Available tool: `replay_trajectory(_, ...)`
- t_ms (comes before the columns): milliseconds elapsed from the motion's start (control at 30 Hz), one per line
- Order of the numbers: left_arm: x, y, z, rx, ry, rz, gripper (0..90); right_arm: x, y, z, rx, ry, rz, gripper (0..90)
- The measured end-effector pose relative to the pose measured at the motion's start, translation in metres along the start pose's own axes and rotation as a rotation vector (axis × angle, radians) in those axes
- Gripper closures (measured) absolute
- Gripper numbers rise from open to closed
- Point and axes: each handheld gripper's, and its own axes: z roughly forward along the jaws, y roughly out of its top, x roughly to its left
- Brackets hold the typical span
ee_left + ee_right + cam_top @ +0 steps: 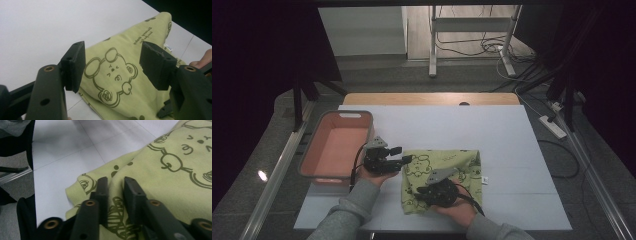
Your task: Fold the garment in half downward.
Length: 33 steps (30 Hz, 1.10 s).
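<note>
Cloth (pixel 443 179) lies folded near my table's (pixel 512 150) front edge, my right claw (pixel 116 185) barely parted astride a fold, my left claw (pixel 112 66) open above it, so lifting now could undo the fold.

Folded green bear-print cloth (pixel 447 170) lying flat on table.

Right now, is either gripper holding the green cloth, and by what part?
Left gripper: open above the green cloth, holding nothing. Right gripper: jaws narrowly apart over a fold near the cloth's corner; whether they pinch it cannot be told.
</note>
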Motion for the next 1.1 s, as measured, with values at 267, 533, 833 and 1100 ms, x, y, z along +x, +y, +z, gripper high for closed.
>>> replay_trajectory(267, 0.0, 0.0, 0.0, -0.003, -0.001, -0.002, 37.9, -0.019, -0.008, -0.052, -0.108, -0.101, 0.081, 55.8)
replay_trajectory(533, -0.001, 0.001, 0.001, -0.003, -0.002, 0.001, 37.9, -0.055, -0.046, -0.103, -0.1, -0.299, 0.186, 50.3)
replay_trajectory(833, -0.002, 0.001, 0.002, 0.0, -0.002, 0.004, 37.8, -0.074, -0.063, -0.104, -0.053, -0.345, 0.263, 47.9)
replay_trajectory(1100, -0.002, 0.001, 0.0, 0.001, 0.0, 0.01, 37.4, -0.087, -0.06, -0.086, -0.033, -0.338, 0.296, 69.2)
